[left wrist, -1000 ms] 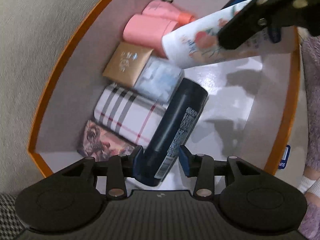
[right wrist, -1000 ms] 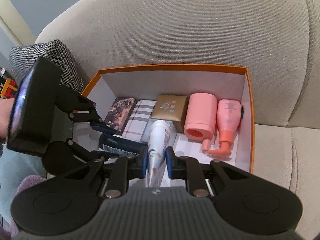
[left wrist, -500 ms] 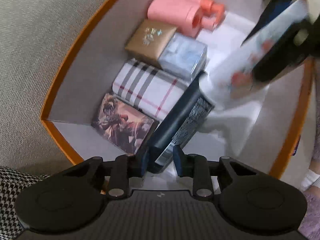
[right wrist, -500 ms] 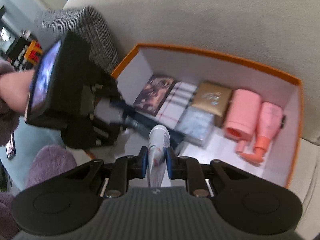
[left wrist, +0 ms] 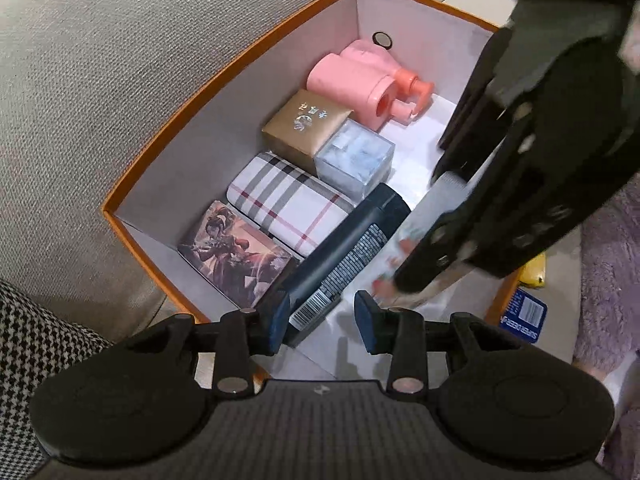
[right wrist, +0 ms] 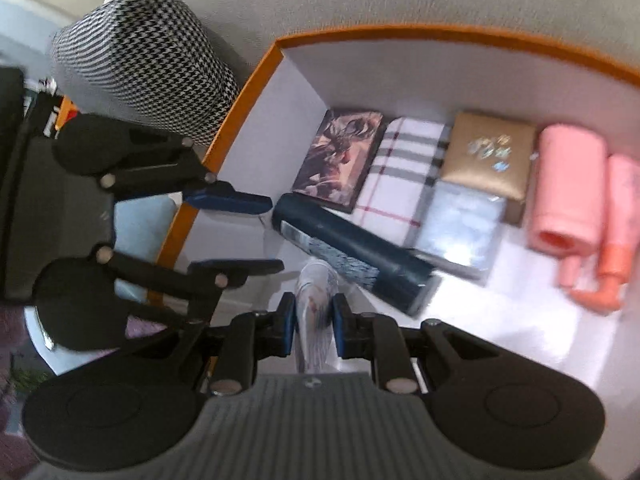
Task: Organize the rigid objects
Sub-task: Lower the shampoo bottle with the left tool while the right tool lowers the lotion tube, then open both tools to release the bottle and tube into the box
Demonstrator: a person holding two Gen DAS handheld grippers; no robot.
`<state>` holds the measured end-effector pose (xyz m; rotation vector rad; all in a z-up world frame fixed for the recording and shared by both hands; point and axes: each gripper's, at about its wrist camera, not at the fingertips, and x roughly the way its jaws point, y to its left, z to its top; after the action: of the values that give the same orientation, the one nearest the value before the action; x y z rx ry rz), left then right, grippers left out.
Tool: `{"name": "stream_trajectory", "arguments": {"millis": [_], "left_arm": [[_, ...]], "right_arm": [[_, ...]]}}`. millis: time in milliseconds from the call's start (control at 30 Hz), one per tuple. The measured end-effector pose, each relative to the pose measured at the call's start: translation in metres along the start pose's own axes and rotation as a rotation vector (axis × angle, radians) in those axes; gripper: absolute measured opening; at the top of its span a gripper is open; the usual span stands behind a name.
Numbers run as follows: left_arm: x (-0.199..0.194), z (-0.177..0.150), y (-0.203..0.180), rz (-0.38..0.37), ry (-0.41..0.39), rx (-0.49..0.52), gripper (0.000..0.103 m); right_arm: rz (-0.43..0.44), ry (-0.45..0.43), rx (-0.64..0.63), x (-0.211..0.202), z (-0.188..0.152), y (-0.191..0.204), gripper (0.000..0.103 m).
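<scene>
From my left gripper's camera, the other gripper (left wrist: 516, 184) is a dark smear covering most of the white tube (left wrist: 424, 216) it carries. Its print is unreadable. The blue packet (left wrist: 524, 316) beyond the box rim (left wrist: 132, 184) is half hidden.

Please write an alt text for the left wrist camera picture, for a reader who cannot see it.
The left gripper, its jaws opening, hangs over the dark blue bottle lying in an orange box on a sofa. Beside the bottle lie a picture box, plaid case, gold box, clear box and pink bottles. The right gripper lowers a white floral bottle.
</scene>
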<state>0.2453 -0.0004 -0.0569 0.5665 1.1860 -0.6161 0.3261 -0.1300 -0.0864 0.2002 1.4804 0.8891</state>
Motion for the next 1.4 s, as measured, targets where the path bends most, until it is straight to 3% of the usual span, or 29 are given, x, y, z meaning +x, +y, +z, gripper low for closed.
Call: {"name": "stream_trajectory", "arguments": {"millis": [233,400,800,1200,1333,1400], "left_arm": [[0.006,-0.004,-0.003,0.007,-0.014,0.008,0.045],[0.012,-0.004,-0.002,0.006,-0.037,-0.013,0.044],[0.007,-0.014,0.001,-0.015,-0.094,-0.1,0.044],[-0.002,-0.026,-0.004,-0.029,-0.136,-0.11,0.044],[-0.001,-0.025,-0.002,-0.031,-0.143,-0.117,0.044],[-0.002,-0.024,-0.003,-0.032,-0.149,-0.118,0.044]], "right_arm": [[0.023,0.017,0.061,0.023,0.005,-0.004,0.021],[-0.084,0.03,0.048,0.017,0.006,-0.006,0.037],[-0.205,0.075,0.077,0.015,0.003,-0.013,0.053],[-0.361,0.09,0.066,-0.001,0.0,-0.011,0.073],[-0.359,0.082,0.052,0.0,0.0,-0.014,0.074],[-0.356,0.065,0.017,0.005,0.0,-0.012,0.063]]}}
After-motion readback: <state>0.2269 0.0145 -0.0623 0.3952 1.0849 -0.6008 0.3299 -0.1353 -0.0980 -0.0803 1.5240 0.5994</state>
